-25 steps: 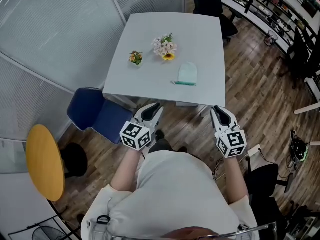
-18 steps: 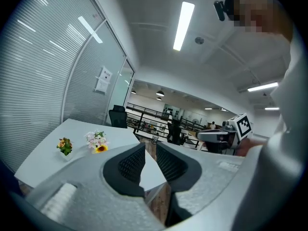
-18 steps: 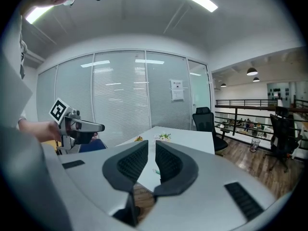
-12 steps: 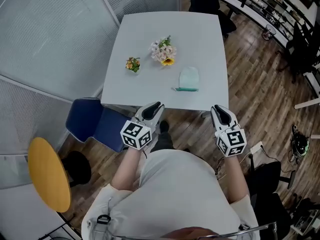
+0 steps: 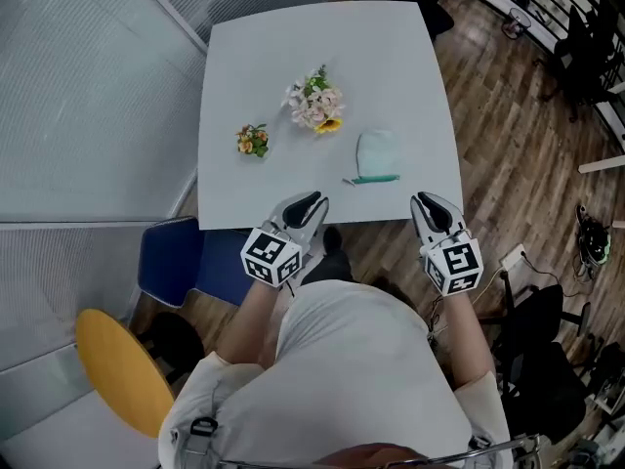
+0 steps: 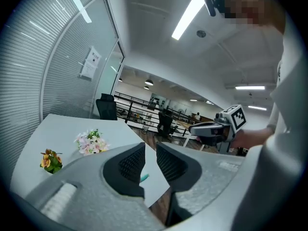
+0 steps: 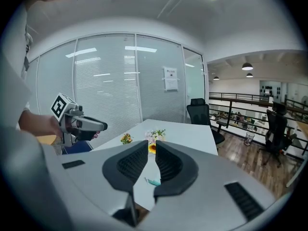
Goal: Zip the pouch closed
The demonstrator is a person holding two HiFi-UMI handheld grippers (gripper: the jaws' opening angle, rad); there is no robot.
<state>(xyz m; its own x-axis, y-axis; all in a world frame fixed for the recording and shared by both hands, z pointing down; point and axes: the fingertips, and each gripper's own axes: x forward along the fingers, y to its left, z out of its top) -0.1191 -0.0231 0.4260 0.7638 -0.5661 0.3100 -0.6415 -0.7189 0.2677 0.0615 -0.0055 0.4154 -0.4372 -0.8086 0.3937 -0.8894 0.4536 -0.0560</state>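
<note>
A mint-green pouch (image 5: 376, 154) lies flat on the white table (image 5: 293, 37), near its front right, with the teal zipper edge (image 5: 371, 178) toward me. Only a bit of that teal edge shows between the jaws in the left gripper view (image 6: 144, 177) and the right gripper view (image 7: 154, 181). My left gripper (image 5: 311, 201) hovers at the table's near edge, left of the pouch. My right gripper (image 5: 426, 203) is just off the front right corner. Both are empty, their jaws drawn together with only a slim gap.
A pink and yellow flower bunch (image 5: 314, 102) and a small orange posy (image 5: 252, 140) lie left of and behind the pouch. A blue chair (image 5: 186, 262) stands under the table's left, a yellow stool (image 5: 122, 369) beside it. Glass partition on the left, wooden floor on the right.
The table has come closer in the head view. Both grippers have gone from well short of it to its near edge. The pouch has not moved.
</note>
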